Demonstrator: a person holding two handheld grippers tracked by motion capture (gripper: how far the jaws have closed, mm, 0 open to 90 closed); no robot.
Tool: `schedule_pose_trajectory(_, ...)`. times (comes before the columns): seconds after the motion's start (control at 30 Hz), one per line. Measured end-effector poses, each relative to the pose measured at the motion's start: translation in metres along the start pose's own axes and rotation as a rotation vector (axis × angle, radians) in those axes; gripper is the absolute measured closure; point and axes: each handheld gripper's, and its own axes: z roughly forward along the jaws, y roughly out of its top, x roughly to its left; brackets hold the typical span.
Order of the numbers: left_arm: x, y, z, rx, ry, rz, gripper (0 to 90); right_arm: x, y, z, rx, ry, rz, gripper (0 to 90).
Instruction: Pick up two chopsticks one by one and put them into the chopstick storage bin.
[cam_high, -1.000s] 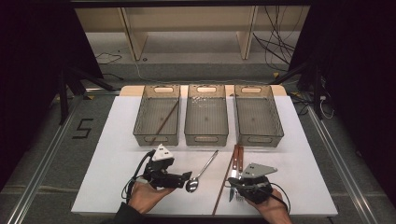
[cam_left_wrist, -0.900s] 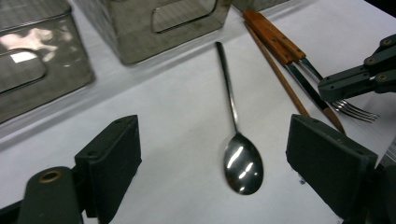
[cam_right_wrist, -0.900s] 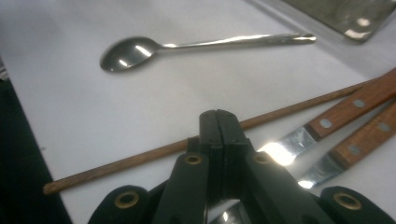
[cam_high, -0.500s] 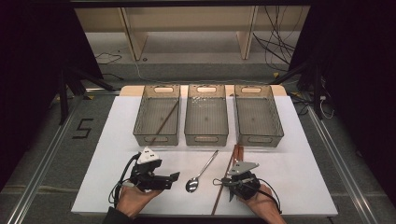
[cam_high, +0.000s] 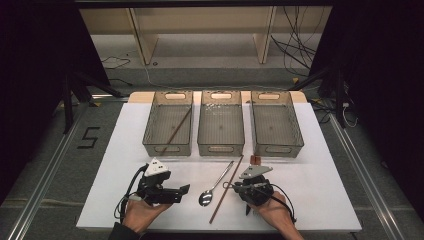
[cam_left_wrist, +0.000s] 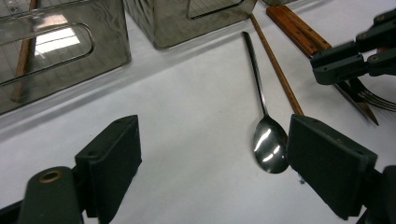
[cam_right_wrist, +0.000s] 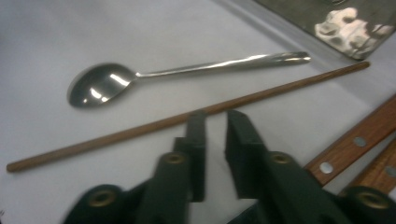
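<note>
**White tabletop, one chopstick left to lift**

White paper covered the tabletop (cam_high: 320, 200), and three grey bins stood side by side across its far half. I took the middle bin (cam_high: 220, 149) as my mark. The loose chopstick (cam_high: 226, 189) lay flat on the paper in front of that bin. Its far tip was near the bin's front right corner, and its long axis slanted from there toward the person and a little leftward. A spoon (cam_high: 218, 180) lay just beside it on the left, almost parallel, with its handle toward the bin and its bowl toward the person.

The right gripper (cam_right_wrist: 215, 119) pointed straight across the chopstick's middle. Its jaws had just been opening and stood a narrow gap apart with nothing between them, the stick just past their tips. To my eye, that crosswise approach was chosen so the jaws could close on the thin shaft. The left gripper (cam_left_wrist: 215, 135) waited, its jaws released and spread wide, the spoon's bowl close to one of them.

Another chopstick (cam_high: 176, 127) already lay slantwise in the bin left of my mark, which looked like the loose one's destination.
</note>
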Motion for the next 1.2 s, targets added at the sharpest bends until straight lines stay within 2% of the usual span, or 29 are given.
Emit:
schedule_pose_trajectory(0.1, -0.004, 0.0, 0.001, 0.0, -0.002, 0.003, 18.3, -0.003, 0.006, -0.003, -0.012, -0.016, 0.017, 67.6)
schedule_pose_trajectory(0.3, -0.018, 0.003, 0.005, 0.031, -0.019, 0.011, 20.6, -0.016, 0.005, -0.017, -0.059, -0.026, 0.074, 48.3)
schedule_pose_trajectory(0.43, -0.036, 0.008, 0.012, 0.064, -0.037, 0.031, 23.8, -0.022, 0.0, -0.031, -0.101, -0.033, 0.113, 39.7)
schedule_pose_trajectory(0.57, -0.056, 0.015, 0.028, 0.121, -0.06, 0.06, 26.5, -0.024, -0.01, -0.043, -0.124, -0.048, 0.132, 33.2)
schedule_pose_trajectory(0.67, -0.07, 0.022, 0.042, 0.174, -0.069, 0.09, 27.4, -0.025, -0.017, -0.051, -0.133, -0.053, 0.143, 32.1)
schedule_pose_trajectory(0.77, -0.081, 0.028, 0.053, 0.197, -0.073, 0.121, 29.9, -0.027, -0.025, -0.06, -0.145, -0.059, 0.163, 30.0)
schedule_pose_trajectory(0.9, -0.087, 0.035, 0.065, 0.222, -0.084, 0.126, 31.1, -0.029, -0.034, -0.07, -0.179, -0.049, 0.192, 27.2)
schedule_pose_trajectory(1.03, -0.092, 0.041, 0.08, 0.263, -0.093, 0.124, 30.5, -0.029, -0.039, -0.076, -0.203, -0.051, 0.198, 25.6)
schedule_pose_trajectory(1.13, -0.096, 0.044, 0.091, 0.32, -0.072, 0.144, 31.1, -0.028, -0.042, -0.08, -0.21, -0.051, 0.204, 25.6)
schedule_pose_trajectory(1.2, -0.096, 0.046, 0.099, 0.352, -0.077, 0.14, 33.6, -0.027, -0.044, -0.083, -0.216, -0.05, 0.206, 25.6)
